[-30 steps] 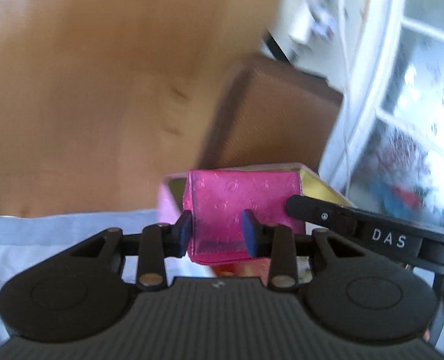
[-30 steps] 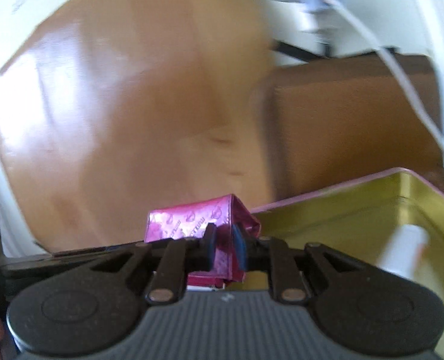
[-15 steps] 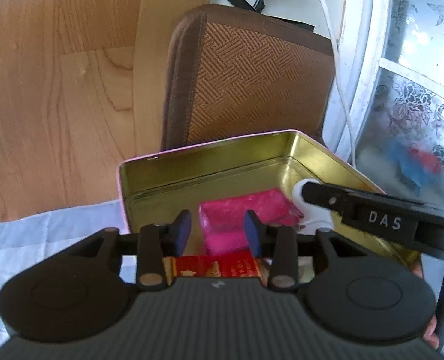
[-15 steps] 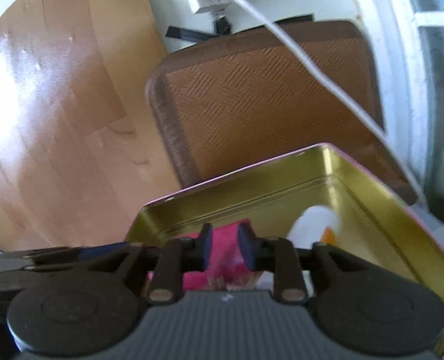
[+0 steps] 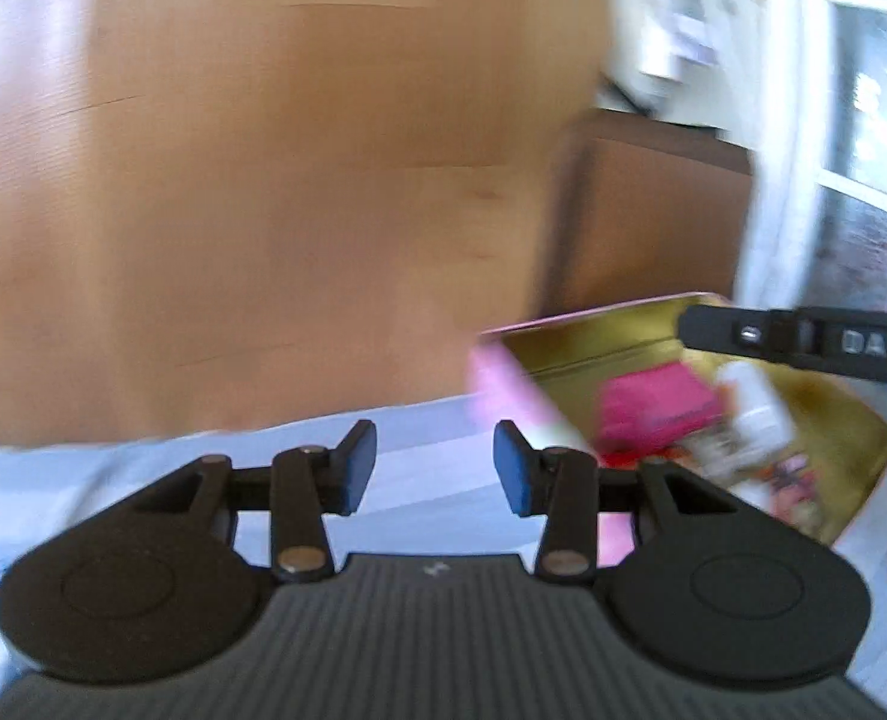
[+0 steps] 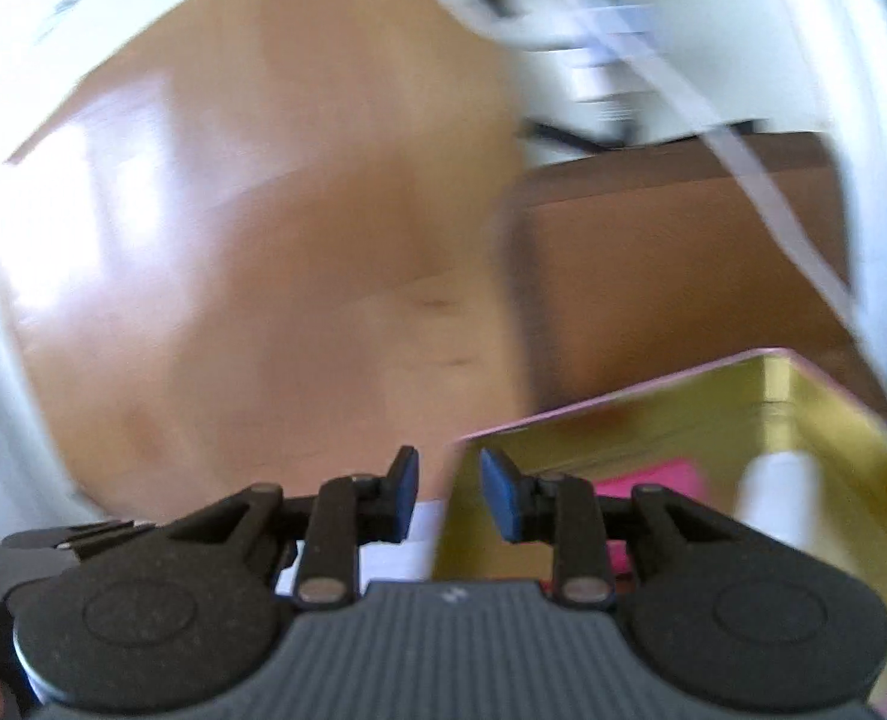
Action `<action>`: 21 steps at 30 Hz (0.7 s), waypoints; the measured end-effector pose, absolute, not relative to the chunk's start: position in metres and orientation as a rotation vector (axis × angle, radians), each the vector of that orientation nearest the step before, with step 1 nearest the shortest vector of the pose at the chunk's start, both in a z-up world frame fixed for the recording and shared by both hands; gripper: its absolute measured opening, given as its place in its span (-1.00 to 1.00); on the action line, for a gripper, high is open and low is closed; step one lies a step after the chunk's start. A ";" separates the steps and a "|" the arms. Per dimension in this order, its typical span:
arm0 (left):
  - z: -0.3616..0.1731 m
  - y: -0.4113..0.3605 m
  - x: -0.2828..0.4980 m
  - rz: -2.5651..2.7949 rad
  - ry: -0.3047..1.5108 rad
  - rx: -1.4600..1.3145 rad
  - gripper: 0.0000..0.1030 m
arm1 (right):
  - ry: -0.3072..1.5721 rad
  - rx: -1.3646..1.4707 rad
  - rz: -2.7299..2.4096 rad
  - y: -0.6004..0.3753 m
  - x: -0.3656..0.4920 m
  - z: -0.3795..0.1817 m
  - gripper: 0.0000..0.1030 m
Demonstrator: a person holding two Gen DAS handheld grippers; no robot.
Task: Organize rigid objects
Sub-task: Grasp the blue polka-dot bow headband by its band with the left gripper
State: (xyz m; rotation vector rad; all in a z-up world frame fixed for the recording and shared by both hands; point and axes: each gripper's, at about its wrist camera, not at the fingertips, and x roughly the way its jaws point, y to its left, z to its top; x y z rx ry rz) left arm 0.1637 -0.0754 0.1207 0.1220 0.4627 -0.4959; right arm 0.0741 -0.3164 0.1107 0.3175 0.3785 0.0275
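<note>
Plainly, in the left wrist view the left gripper (image 5: 435,468) stands with its blue-padded fingers (image 5: 356,461) spread wide and nothing between them; below the gap lies a pale blue cloth (image 5: 143,468), and beyond it a blurred wooden floor (image 5: 263,180); ahead and to the right of the fingers sits a tin (image 5: 851,414) with a gold inside and a pink outer wall; within it lies a pink packet (image 5: 653,405), a white object (image 5: 755,402) just beside it on the far right, and some red and patterned things nearer the tool, too smeared to name; the right gripper (image 5: 803,339) reaches in from the right above the tin's far side.

Next, in the right wrist view the right gripper (image 6: 448,483) is likewise parted and empty; the tin's (image 6: 683,414) near-left corner stands just ahead of the gap, with most of the tin lying to the right; the pink packet (image 6: 653,477) shows past the right finger, the white object (image 6: 776,492) further right; a brown cushion (image 6: 671,264) lies beyond the tin, and the floor (image 6: 263,240) spreads to the left.
</note>
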 end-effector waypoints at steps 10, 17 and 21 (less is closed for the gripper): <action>0.047 0.107 0.167 -0.085 0.675 0.023 -0.15 | 0.651 0.041 0.403 -0.107 0.141 0.032 -0.51; 0.029 0.100 0.174 -0.048 0.689 0.026 -0.78 | 0.733 -0.052 0.368 -0.054 0.173 -0.012 -0.82; 0.042 0.082 0.174 -0.059 0.680 0.000 -0.82 | 0.686 -0.042 0.345 -0.064 0.165 -0.001 -0.85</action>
